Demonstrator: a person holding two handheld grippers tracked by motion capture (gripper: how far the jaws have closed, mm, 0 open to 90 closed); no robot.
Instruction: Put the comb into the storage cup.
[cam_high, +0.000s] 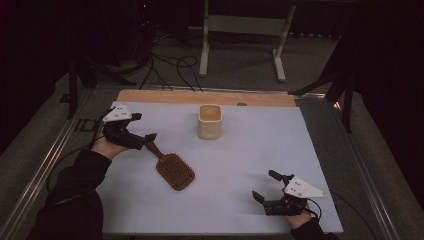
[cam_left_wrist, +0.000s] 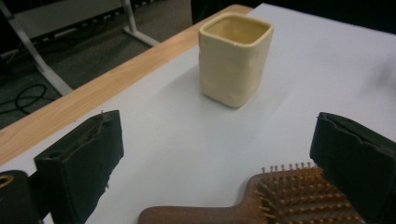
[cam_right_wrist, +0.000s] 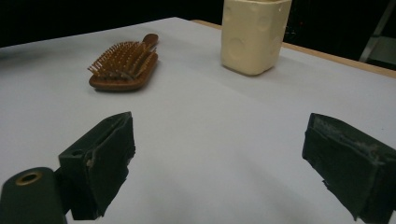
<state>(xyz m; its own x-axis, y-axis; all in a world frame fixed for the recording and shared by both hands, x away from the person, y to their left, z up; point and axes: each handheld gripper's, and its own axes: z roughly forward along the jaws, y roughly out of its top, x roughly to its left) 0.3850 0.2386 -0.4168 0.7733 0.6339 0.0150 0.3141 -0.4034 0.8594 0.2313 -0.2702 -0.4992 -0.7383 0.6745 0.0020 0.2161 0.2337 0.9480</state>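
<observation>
A wooden paddle hairbrush (cam_high: 173, 170) lies bristles up on the white board (cam_high: 250, 150), its handle (cam_high: 152, 147) pointing toward the left gripper. My left gripper (cam_high: 144, 140) is open at the handle's end. In the left gripper view the handle (cam_left_wrist: 196, 215) and bristled head (cam_left_wrist: 299, 196) lie low between the spread jaws of the left gripper (cam_left_wrist: 217, 126), untouched. A cream square cup (cam_high: 210, 121) stands upright behind, also seen as the cup (cam_left_wrist: 236, 58). My right gripper (cam_high: 264, 184) rests open at the front right; the right gripper (cam_right_wrist: 219, 123) faces the brush (cam_right_wrist: 123, 65) and cup (cam_right_wrist: 254, 35).
The board sits on a wooden tabletop whose far edge (cam_high: 200, 96) shows as a strip behind the cup. Metal rails (cam_high: 45, 160) run along both sides. Beyond are floor cables (cam_high: 170, 65) and a white frame's legs (cam_high: 242, 25).
</observation>
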